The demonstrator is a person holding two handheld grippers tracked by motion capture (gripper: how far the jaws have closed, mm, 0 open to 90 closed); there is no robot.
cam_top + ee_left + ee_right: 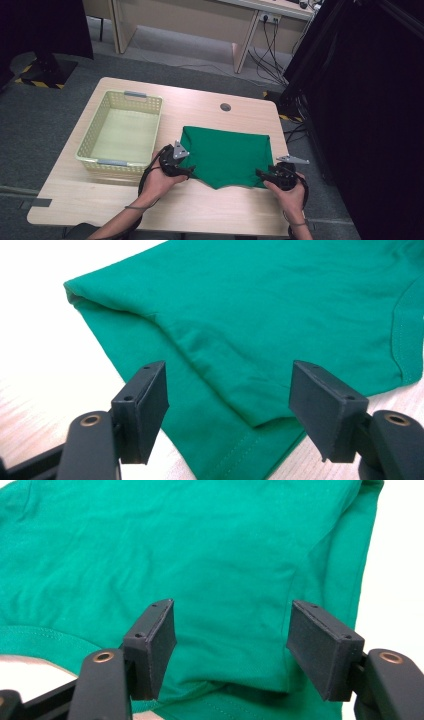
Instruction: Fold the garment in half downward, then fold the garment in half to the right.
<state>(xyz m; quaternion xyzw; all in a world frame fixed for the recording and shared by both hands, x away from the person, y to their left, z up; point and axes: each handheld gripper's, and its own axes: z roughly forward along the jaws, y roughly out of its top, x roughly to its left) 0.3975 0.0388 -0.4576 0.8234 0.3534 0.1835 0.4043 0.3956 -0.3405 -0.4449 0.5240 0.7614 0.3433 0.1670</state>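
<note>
The left gripper (186, 169) sits at the near left corner of a folded green shirt (227, 155), and its jaws stand well apart with nothing pressed between them. In the left gripper view (227, 405) the shirt lies just ahead of and below the two black pads, its stitched hem running from between them down toward the gripper's body, with a folded layer on top ending in a soft corner close to the right-hand pad; neither pad presses on the cloth. The right gripper (266, 176) rests at the shirt's near right corner, and its jaws are likewise spread wide and clamp nothing. In the right gripper view (230, 647) the green cloth spreads ahead of the pads and fills the gap between them, with a fold edge just short of the gripper's body and a curved seam off to its left. The shirt lies flat on the light wooden table (200, 102), stretching away from both grippers toward the far edge. A pale plastic basket (151, 134) stands beside the left gripper, on its outer side, apart from the shirt.
</note>
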